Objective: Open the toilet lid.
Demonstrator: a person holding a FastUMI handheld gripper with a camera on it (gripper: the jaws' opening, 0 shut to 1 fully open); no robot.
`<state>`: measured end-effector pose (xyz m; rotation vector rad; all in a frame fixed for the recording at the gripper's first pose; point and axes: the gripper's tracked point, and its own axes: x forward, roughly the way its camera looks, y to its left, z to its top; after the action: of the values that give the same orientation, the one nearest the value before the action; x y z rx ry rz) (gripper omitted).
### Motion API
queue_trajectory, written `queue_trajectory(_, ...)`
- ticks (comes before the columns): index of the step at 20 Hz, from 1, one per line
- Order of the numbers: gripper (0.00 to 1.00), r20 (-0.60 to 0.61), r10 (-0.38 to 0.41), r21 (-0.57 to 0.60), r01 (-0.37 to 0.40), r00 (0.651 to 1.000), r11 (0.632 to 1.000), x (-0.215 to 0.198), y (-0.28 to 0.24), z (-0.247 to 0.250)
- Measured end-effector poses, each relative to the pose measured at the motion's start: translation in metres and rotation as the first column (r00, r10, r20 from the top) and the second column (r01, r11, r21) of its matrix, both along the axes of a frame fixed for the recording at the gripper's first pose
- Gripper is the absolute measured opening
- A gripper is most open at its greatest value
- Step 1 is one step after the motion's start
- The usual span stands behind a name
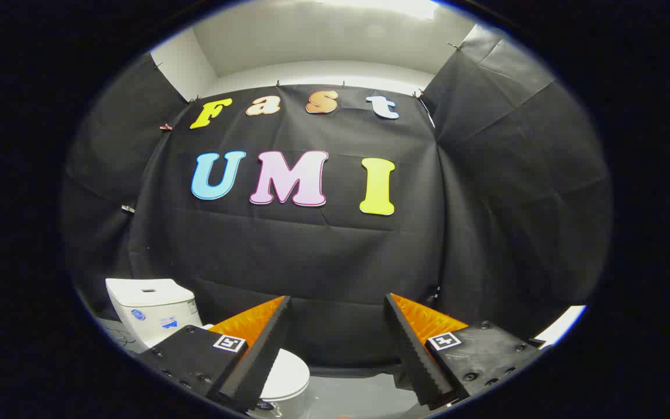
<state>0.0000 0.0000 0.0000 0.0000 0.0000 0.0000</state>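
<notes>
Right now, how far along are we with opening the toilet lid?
Nothing looks done yet: the toilet lid lies flat and closed, in front of the white tank. In hand: the gripper is held above it with jaws wide apart, gripping nothing, the lid partly behind one finger. Left: reach the lid's edge and lift it.

The camera rode on the gripper (338, 302), looking forward along its spread fingers, from above and right of the toilet (154, 314), facing the cloth wall (323, 256) behind it.

Hand-held gripper (338, 302) up high, fingers (265, 343) spread wide apart (nothing btwn them), level.
</notes>
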Motion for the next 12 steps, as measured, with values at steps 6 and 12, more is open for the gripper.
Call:
queue_trajectory(6, 0.98, 0.027, 0.008, -0.018, -0.007, 1.000, 1.000, 0.000, 0.003, 0.008)
queue_trajectory(12, 0.98, 0.046, 0.040, -0.109, -0.034, 0.998, 0.993, 0.009, 0.012, 0.005)
